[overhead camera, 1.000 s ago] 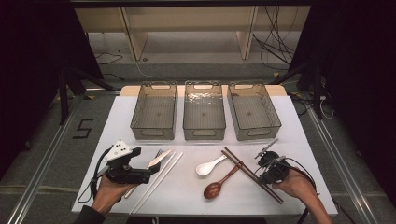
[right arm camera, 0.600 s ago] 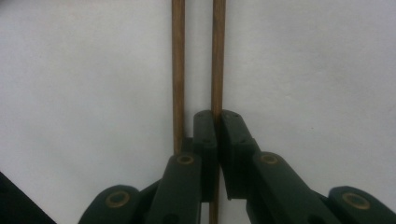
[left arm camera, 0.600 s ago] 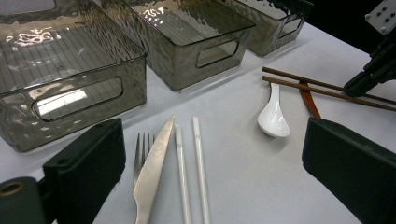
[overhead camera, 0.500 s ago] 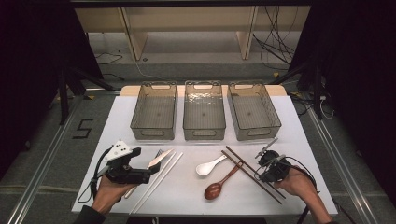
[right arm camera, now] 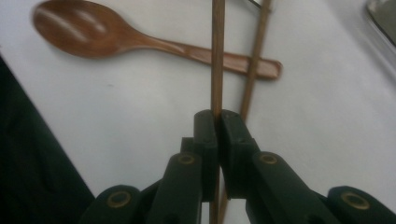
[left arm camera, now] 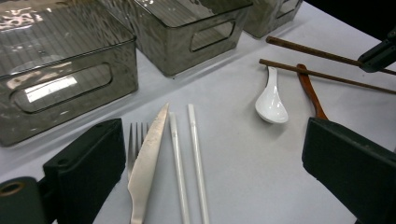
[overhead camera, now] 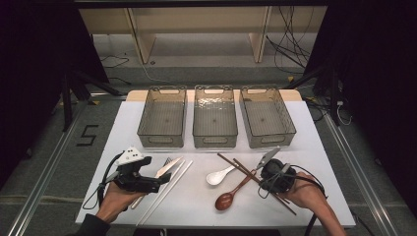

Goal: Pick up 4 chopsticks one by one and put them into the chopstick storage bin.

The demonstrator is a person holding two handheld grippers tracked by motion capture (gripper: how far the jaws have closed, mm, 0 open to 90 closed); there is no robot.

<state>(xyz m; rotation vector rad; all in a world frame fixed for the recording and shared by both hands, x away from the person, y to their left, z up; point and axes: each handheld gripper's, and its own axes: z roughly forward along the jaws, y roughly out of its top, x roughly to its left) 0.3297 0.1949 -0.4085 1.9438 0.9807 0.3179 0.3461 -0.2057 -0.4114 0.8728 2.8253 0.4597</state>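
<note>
My right gripper (overhead camera: 269, 183) (right arm camera: 217, 116) is shut on a brown chopstick (right arm camera: 217, 56); its jaws have just been closing with the stick between them. The second brown chopstick (right arm camera: 254, 65) lies beside it, across the handle of a wooden spoon (right arm camera: 93, 32) (overhead camera: 231, 195). My left gripper (overhead camera: 156, 181) (left arm camera: 212, 154) stands open low over the table. Ahead of its jaws lie a fork (left arm camera: 135, 140), a knife (left arm camera: 147, 158) and two white chopsticks (left arm camera: 194, 154). A white spoon (left arm camera: 271, 100) (overhead camera: 219, 176) lies between the two sets.
Three clear grey bins (overhead camera: 162, 118) (overhead camera: 215, 117) (overhead camera: 266, 117) stand in a row at the back of the white table (overhead camera: 314, 147). A metal utensil (overhead camera: 268, 157) lies just beyond my right gripper. Cables trail from both grippers toward the front edge.
My right gripper has shifted a little to the left and lifted slightly with the brown chopstick in its jaws. The left gripper has stayed in place.
</note>
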